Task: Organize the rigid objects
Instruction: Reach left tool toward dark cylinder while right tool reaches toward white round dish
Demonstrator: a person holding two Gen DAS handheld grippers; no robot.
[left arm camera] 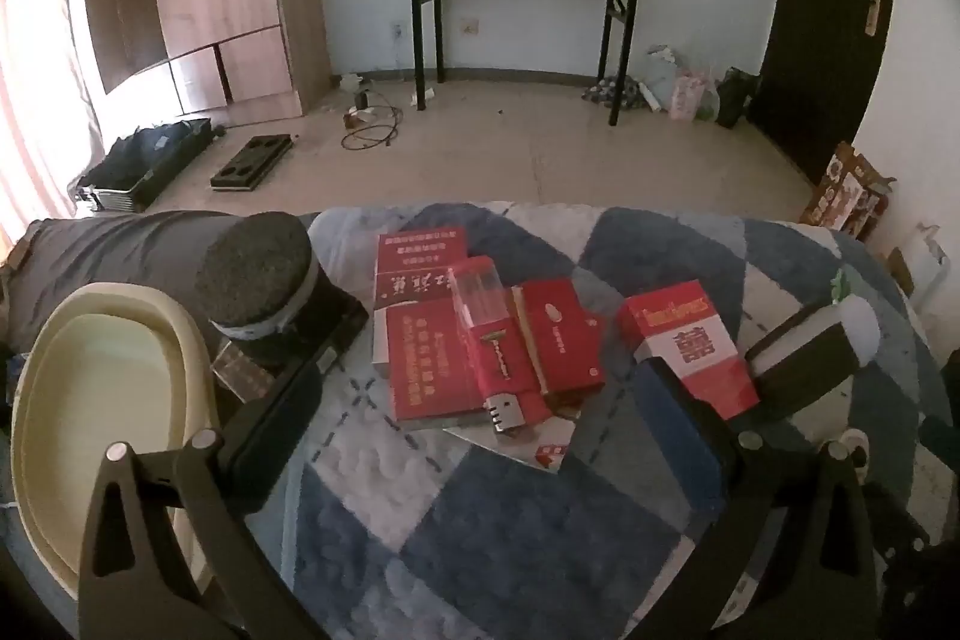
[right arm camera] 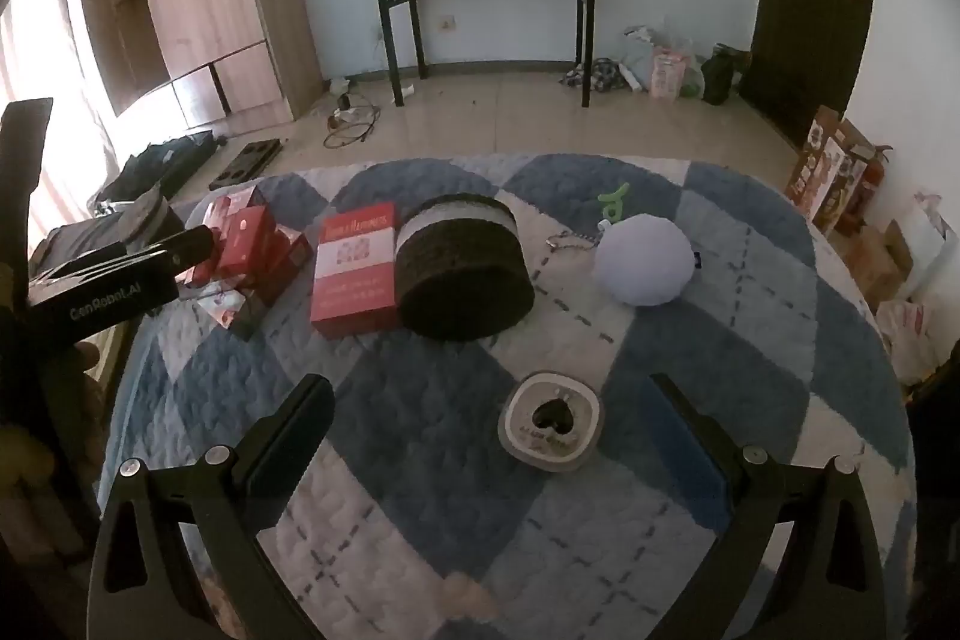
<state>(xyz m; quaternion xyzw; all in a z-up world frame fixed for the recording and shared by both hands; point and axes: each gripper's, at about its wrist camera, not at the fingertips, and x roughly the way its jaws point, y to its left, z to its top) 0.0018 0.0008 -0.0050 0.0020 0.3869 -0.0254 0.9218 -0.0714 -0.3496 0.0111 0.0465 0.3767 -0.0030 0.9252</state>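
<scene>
**A:** Quilt (right arm camera: 540, 550) first, the biggest thing: blue and white diamonds spread under both my grippers. What sits on it?

**B:** On my left side, a cream oval tub (left arm camera: 108, 400) lies at the quilt's edge, just beside my left gripper (left arm camera: 480, 436), whose jaws are spread wide and hold nothing. Ahead of those jaws lies a heap of red boxes (left arm camera: 432, 340), overlapping one another, with a red and clear lighter (left arm camera: 492, 340) lying across the top.

**A:** And the other red box?

**B:** A red and white carton (left arm camera: 690, 346) stands a little apart from the heap, near my left gripper's right finger. From my right camera it touches a round dark cushion with a white band (right arm camera: 462, 268).

**A:** Your right gripper?

**B:** My right gripper (right arm camera: 492, 430) also has its jaws spread, pinching nothing. Between its fingers, on the quilt, rests a small square grey dish with a dark heart in its middle (right arm camera: 551, 424). Further off to the right lies a pale round plush ball (right arm camera: 645, 256), well apart from the cushion.
</scene>
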